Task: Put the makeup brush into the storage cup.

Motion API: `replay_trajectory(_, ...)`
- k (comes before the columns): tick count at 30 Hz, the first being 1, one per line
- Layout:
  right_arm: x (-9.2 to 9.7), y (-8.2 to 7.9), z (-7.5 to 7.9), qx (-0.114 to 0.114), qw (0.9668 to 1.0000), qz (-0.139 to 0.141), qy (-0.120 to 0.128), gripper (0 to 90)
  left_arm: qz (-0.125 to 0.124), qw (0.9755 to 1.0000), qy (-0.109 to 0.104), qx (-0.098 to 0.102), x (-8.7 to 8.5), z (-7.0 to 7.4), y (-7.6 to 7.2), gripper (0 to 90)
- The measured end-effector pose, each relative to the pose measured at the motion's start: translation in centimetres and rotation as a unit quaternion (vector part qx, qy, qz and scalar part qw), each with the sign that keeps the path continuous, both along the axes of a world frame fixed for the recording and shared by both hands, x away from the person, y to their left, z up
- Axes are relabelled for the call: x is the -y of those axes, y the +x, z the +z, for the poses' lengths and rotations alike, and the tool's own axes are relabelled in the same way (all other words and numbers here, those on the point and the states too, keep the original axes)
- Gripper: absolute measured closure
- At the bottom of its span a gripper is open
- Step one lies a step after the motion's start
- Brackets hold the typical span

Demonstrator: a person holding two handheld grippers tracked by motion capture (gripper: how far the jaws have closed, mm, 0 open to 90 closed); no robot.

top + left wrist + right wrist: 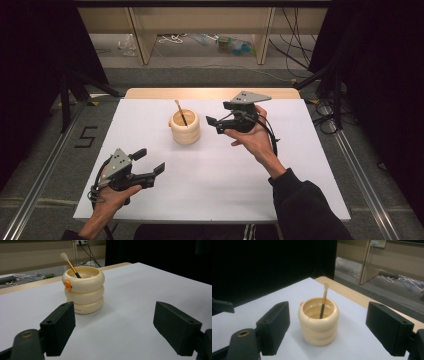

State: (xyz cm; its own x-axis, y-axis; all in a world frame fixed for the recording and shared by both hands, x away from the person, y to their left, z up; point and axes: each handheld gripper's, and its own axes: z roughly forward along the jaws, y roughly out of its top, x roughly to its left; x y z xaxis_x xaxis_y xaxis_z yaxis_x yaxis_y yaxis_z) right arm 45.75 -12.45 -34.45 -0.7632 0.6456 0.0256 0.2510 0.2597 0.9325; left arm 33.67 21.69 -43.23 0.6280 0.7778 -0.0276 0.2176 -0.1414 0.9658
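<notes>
White table (210,175), brush holder (185,127) just left of open right tool (214,124).

Bare white table (210,190) all round; 1 obstacle, the cream holder (185,127) with upright brush (180,113).

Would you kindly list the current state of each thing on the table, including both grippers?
Cream ringed holder: upright, on the white table.
Brush: standing inside the holder, leaning, bristles up.
Left gripper: open, nothing between its jaws.
Right gripper: open, beside the holder, not touching.
</notes>
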Motion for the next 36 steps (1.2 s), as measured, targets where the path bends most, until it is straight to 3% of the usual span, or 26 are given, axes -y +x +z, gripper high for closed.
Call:
replay_trajectory(4,1.0,-0.8,-0.3,-0.003,1.0,0.0,-0.002,19.1,-0.001,1.0,0.007,0.004,-0.2,0.0,0.1,17.1)
replay_trajectory(9,2.3,-1.5,-0.8,-0.005,1.0,-0.008,0.001,17.1,0.005,1.0,-0.001,0.0,-0.3,0.0,0.1,16.8)
replay_trajectory(14,3.6,-2.2,-1.0,-0.002,0.9999,-0.012,0.008,16.7,0.004,1.0,0.0,0.002,-0.5,0.0,0.1,16.7)
replay_trajectory(17,4.4,-2.5,-1.2,-0.002,0.9997,-0.021,0.015,16.3,0.011,0.9999,-0.011,-0.005,-0.4,0.0,-0.1,16.5)
replay_trajectory(22,5.6,-3.3,-1.2,-0.001,0.9992,-0.028,0.028,16.1,0.008,1.0,-0.004,0.002,-0.7,0.1,0.0,16.5)
replay_trajectory(32,7.0,-4.4,-1.8,0.014,0.9988,-0.041,0.022,16.3,0.012,0.9999,-0.006,0.001,-0.8,0.2,0.0,16.6)
replay_trajectory(36,7.5,-5.0,-2.3,0.01,0.9988,-0.042,0.021,16.2,0.012,0.9999,-0.007,0.002,-0.9,0.2,0.0,16.5)
